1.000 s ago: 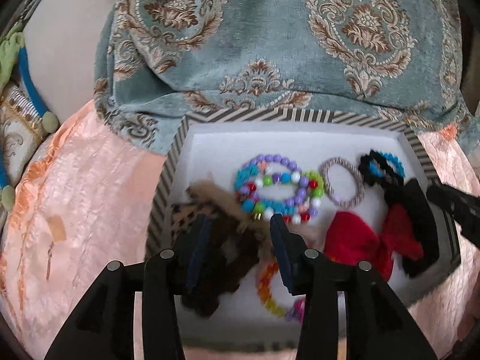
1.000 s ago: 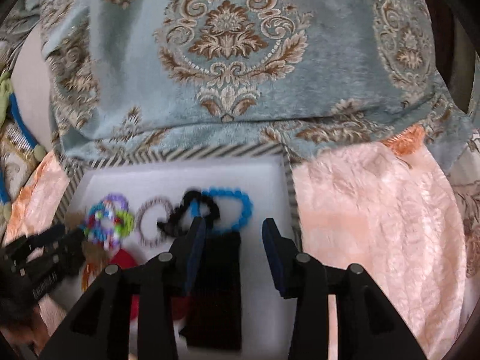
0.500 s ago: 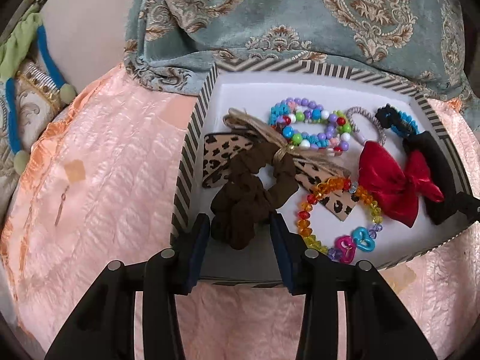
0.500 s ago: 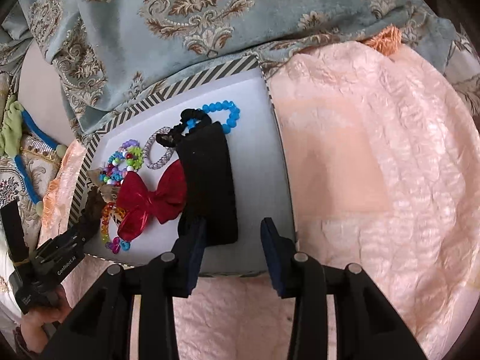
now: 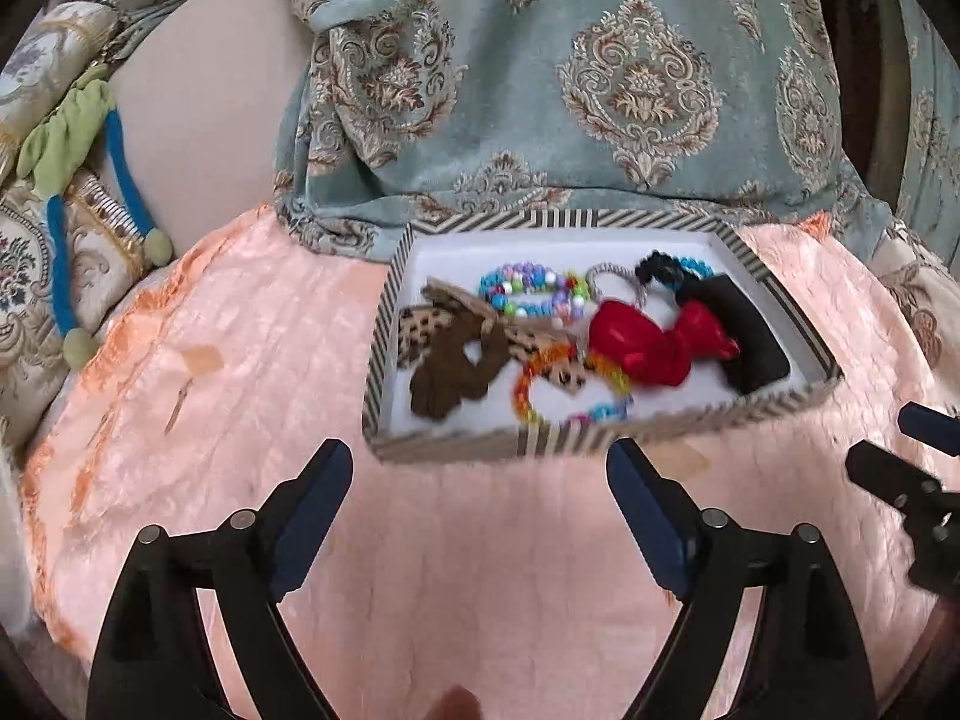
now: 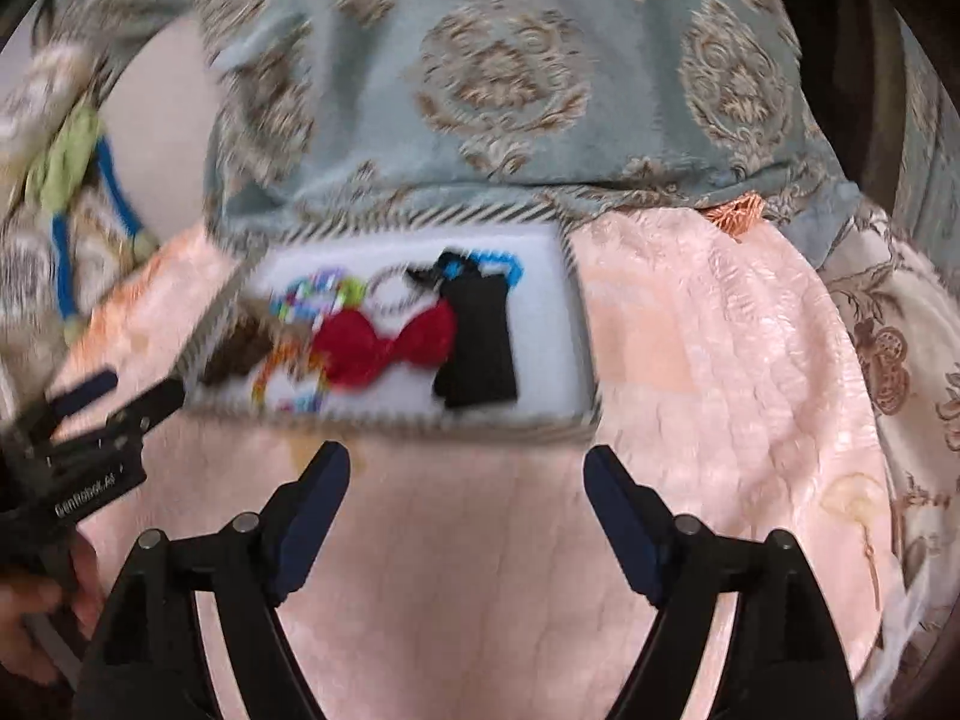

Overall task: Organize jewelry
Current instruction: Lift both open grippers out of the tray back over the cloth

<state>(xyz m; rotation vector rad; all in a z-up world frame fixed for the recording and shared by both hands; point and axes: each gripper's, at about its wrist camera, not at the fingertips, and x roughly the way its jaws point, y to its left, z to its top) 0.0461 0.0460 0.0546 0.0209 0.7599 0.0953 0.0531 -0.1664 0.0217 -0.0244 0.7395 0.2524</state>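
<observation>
A striped-rim box (image 5: 540, 441) with a white floor sits on the pink bedspread. In it lie a brown scrunchie (image 5: 447, 375), a leopard bow (image 5: 420, 324), beaded bracelets (image 5: 531, 291), an orange bead bracelet (image 5: 528, 387), a red bow (image 5: 651, 345) and a black band (image 5: 744, 342). My left gripper (image 5: 480, 468) is open and empty, just in front of the box. My right gripper (image 6: 468, 474) is open and empty, also in front of the box (image 6: 576, 420). The red bow (image 6: 384, 348) and black band (image 6: 480, 348) show blurred in the right wrist view.
A teal patterned cushion (image 5: 570, 90) stands behind the box. A green and blue cord (image 5: 72, 138) and embroidered cushions (image 5: 24, 264) lie at far left. The pink bedspread (image 5: 240, 360) surrounds the box. The right gripper shows at the left view's right edge (image 5: 918, 480).
Both grippers have pulled back out of the box toward me and opened wide. The brown scrunchie and the black band stay lying in the box.
</observation>
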